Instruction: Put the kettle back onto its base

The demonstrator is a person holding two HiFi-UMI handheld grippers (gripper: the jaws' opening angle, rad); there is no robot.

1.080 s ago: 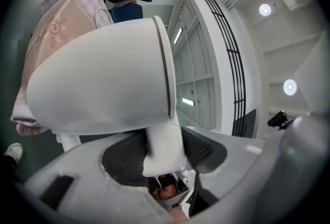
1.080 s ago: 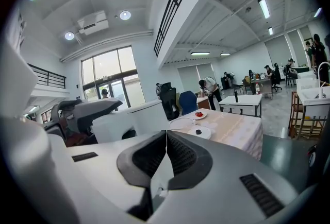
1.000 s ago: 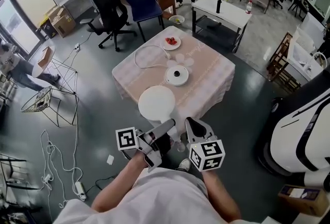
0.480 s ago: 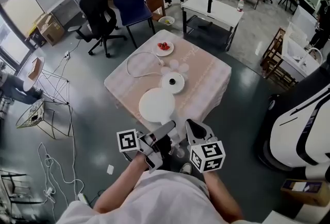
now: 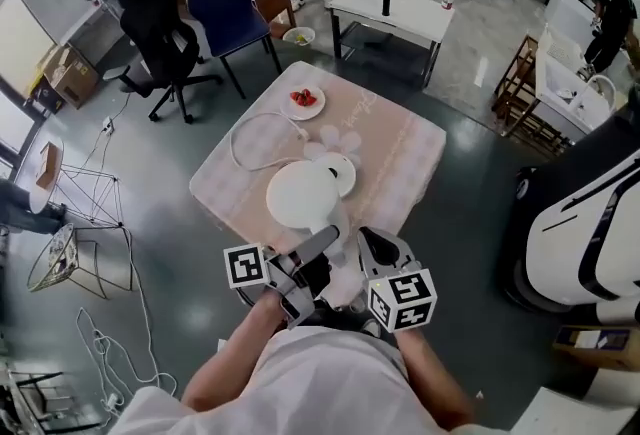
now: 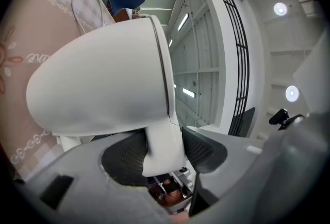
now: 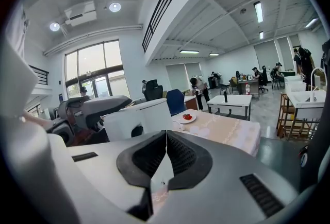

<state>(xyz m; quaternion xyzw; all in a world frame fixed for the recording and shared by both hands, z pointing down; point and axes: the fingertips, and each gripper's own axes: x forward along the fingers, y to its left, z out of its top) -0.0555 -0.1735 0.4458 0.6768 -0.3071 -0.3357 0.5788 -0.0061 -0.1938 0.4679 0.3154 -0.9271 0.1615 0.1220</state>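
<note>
- One change: the kettle (image 5: 302,195), grasped by its handle (image 6: 164,145) in the left hand-held gripper (image 6: 163,150), has advanced to just short of the base (image 5: 343,170) on the bench (image 5: 400,153).
- Beside it, the right hand-held gripper (image 7: 165,158) is clenched and empty.
- Setting the kettle down on the base likely remains.

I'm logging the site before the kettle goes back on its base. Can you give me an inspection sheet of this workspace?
Surface: table under a pink patterned cloth.
Job's things: white kettle held by its handle, overlapping the round base in the head view, not seated on it.
Clutter: plate with red food on the table's far side.
Grippers: left claw shut on the kettle's handle; right claw shut, empty.
Cables: white cable looped on the cloth; floor cables at the left.
Surroundings: black chair, blue chair, white side table, people further back.
</note>
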